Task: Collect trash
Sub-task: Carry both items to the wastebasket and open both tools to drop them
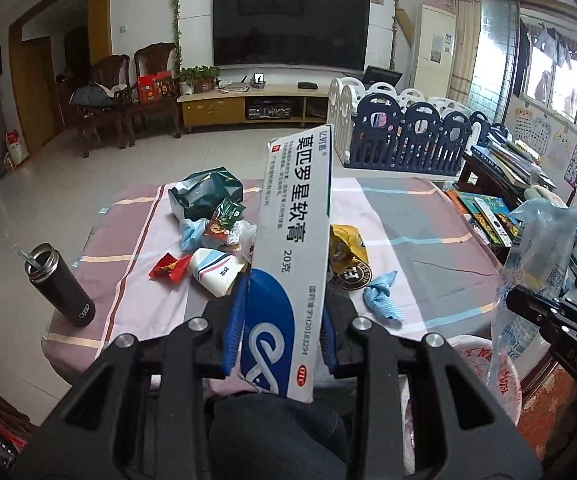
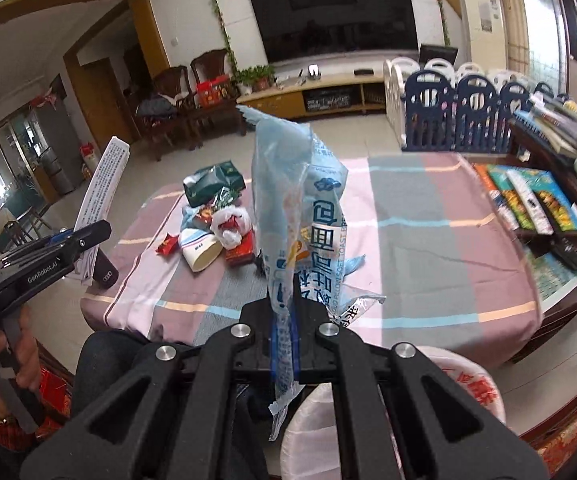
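Left gripper (image 1: 284, 320) pinches the ointment box (image 1: 294, 248) near its lower end, blue pads on both flat faces, so the box stands up and away from the table (image 1: 428, 216). Box is white with a blue end panel, black Chinese print, red OTC mark; bottom corner looks torn. Right gripper (image 2: 284, 320) is pressed together on the bread bag (image 2: 300, 208): thin translucent blue plastic, crumpled, limp, printed text, loose tail hanging below the jaws. Both items are held clear of the cloth, likely heading for the white bag (image 2: 472, 388) low at the near right, which I'd guess is the trash. More litter on the table: green pouch (image 1: 204, 194), red wrapper (image 1: 168, 268), yellow packet (image 1: 348, 246). Black flask (image 1: 60, 284) probably stays.
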`<state>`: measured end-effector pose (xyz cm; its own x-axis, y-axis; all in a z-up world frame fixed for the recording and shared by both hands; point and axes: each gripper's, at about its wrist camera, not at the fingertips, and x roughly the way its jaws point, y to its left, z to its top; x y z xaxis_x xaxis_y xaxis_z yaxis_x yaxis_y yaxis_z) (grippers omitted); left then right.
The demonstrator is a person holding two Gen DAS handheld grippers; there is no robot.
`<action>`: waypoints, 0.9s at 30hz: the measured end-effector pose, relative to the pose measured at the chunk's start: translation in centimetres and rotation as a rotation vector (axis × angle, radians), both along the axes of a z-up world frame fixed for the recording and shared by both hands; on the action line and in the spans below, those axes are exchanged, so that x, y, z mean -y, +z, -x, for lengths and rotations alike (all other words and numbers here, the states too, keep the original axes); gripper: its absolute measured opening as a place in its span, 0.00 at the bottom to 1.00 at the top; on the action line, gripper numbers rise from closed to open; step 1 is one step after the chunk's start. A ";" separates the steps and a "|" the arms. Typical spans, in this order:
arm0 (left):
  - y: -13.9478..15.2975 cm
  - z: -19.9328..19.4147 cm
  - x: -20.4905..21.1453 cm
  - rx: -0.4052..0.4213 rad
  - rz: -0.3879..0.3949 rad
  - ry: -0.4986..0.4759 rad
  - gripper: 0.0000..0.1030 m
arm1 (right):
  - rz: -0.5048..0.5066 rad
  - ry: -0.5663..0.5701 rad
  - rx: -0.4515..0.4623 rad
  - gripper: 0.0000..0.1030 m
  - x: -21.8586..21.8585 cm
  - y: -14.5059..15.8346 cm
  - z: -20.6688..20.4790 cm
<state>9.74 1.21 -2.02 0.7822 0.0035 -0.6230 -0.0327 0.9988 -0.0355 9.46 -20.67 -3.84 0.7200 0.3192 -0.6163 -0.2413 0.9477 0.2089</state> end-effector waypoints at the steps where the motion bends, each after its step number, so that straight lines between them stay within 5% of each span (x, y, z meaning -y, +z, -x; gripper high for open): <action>1: 0.3 0.8 0.4 0.007 0.005 0.013 0.32 | 0.003 -0.006 0.018 0.06 0.4 0.6 0.7; 12: 3.0 7.0 5.2 0.088 0.013 -0.036 0.32 | 0.035 -0.086 0.113 0.06 5.3 3.7 6.8; 27: 2.8 9.5 11.6 0.089 -0.020 -0.184 0.33 | 0.029 -0.141 0.067 0.06 8.6 2.5 9.4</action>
